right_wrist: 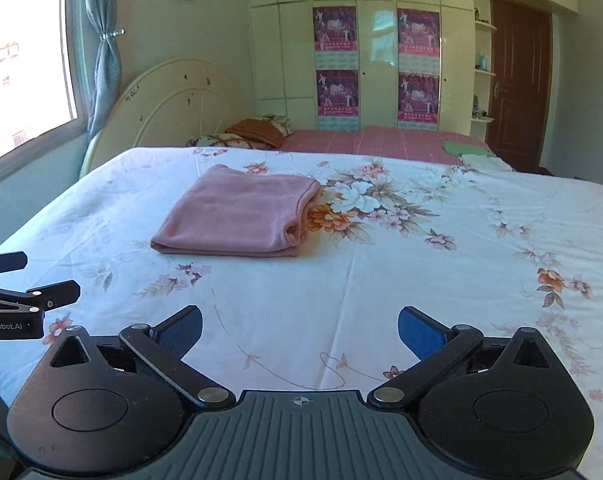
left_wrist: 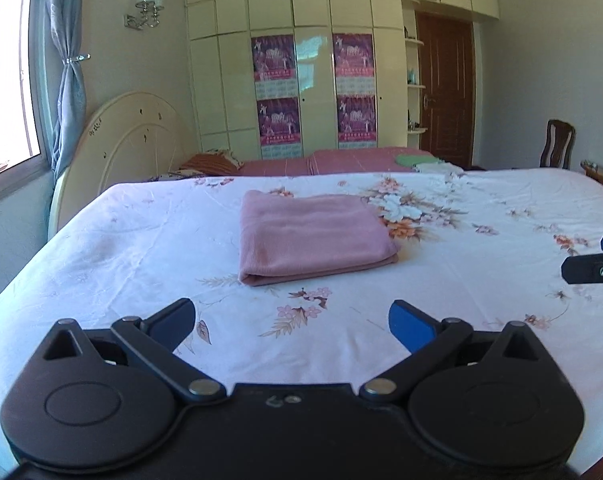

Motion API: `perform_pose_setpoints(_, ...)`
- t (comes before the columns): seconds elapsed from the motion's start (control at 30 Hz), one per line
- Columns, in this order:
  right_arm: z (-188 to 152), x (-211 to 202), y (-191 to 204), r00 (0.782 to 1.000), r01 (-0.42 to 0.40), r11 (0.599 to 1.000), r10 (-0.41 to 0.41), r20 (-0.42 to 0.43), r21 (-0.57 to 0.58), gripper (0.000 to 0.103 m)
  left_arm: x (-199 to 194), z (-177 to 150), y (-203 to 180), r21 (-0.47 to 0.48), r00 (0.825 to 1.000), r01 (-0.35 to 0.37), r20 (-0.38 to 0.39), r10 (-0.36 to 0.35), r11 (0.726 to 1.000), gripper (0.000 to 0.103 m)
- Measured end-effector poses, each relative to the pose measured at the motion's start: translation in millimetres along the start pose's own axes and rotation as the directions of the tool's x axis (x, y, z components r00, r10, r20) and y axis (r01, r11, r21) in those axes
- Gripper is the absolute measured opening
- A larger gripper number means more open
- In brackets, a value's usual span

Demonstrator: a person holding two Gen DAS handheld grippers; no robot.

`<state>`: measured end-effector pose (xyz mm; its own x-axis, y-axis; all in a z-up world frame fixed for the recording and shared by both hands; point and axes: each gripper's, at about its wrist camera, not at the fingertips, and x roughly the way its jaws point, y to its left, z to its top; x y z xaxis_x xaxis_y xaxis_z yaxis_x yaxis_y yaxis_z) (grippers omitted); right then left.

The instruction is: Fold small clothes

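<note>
Blue-padded, the left tongs (left_wrist: 292, 322) stand spread wide with nothing between their fingers, hovering over the near edge of the bed (left_wrist: 101, 248); the right tongs (right_wrist: 299, 330) are likewise splayed wide and hold nothing. Each pair shows at the edge of the other's view, well apart. Ahead of both, a pink folded cloth (left_wrist: 313, 236) lies flat on the white floral bedsheet (right_wrist: 421, 272), beside a printed flower cluster. Beyond stand a cream headboard (right_wrist: 173, 104), a wardrobe (right_wrist: 365, 40) with posters, and a brown door (right_wrist: 517, 80).
</note>
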<state>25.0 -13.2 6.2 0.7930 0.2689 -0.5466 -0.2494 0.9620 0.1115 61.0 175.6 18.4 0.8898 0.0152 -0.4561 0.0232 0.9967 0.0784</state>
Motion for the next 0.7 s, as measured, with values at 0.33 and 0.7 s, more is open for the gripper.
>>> perform_pose_setpoints(0.33,-8.8,-49.6,11.5,0.999,-0.029,0.999,0.03,0.039,-0.019,0.103,-42.9,4.0,3.4,-0.041,0.999,-0.032,0.006,0.032,0.999,0.103)
perform_pose_setpoints(0.7,-2.7,-64.7,21.8,0.996,-0.053,0.998,0.056,0.076,-0.043,0.103,-59.8,3.2,0.9,-0.038,0.999,-0.032,0.035,0.034,0.999,0.103)
